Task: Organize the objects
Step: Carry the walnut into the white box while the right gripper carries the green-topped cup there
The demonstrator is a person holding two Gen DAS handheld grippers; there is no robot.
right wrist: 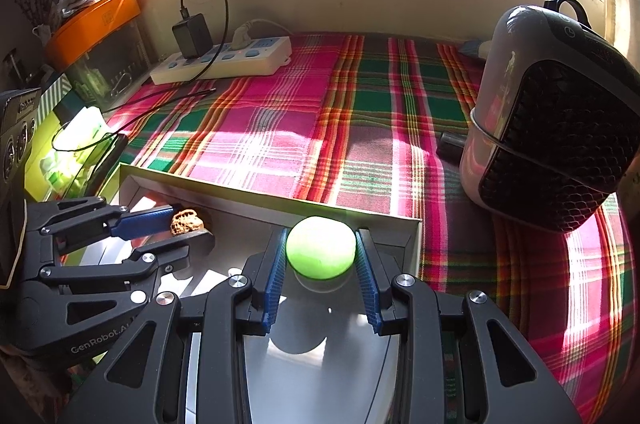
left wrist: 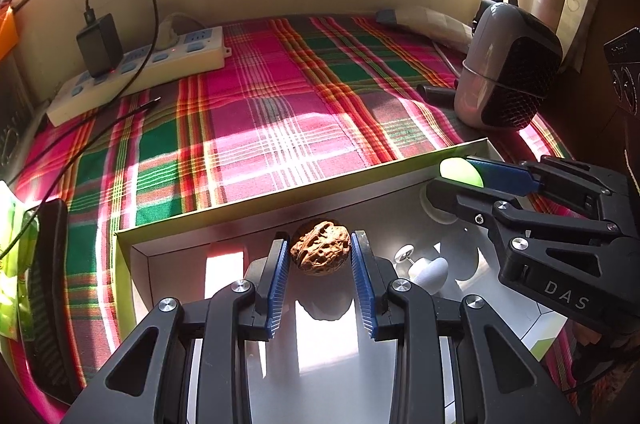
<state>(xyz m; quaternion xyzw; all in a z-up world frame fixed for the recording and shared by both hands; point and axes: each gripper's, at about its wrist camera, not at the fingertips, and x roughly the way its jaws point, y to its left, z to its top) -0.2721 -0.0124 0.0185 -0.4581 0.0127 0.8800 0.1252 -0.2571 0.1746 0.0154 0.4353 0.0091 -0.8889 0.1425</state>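
Observation:
My left gripper [left wrist: 320, 248] is shut on a brown walnut [left wrist: 320, 247], holding it over the shallow white box [left wrist: 256, 212] with a shiny floor. My right gripper [right wrist: 321, 244] is shut on a bright green ball [right wrist: 321, 252], holding it over the right end of the same box [right wrist: 384, 220]. In the left wrist view the right gripper [left wrist: 452, 177] and the ball [left wrist: 460, 171] show at the right. In the right wrist view the left gripper [right wrist: 184, 222] and the walnut [right wrist: 185, 221] show at the left. A small white object [left wrist: 426, 270] lies inside the box.
The box sits on a pink and green plaid cloth [left wrist: 256, 111]. A white power strip [left wrist: 152, 67] with a black charger [left wrist: 99, 44] lies at the back left. A grey and black heater [left wrist: 508, 67] stands at the right. An orange container [right wrist: 92, 23] stands at far left.

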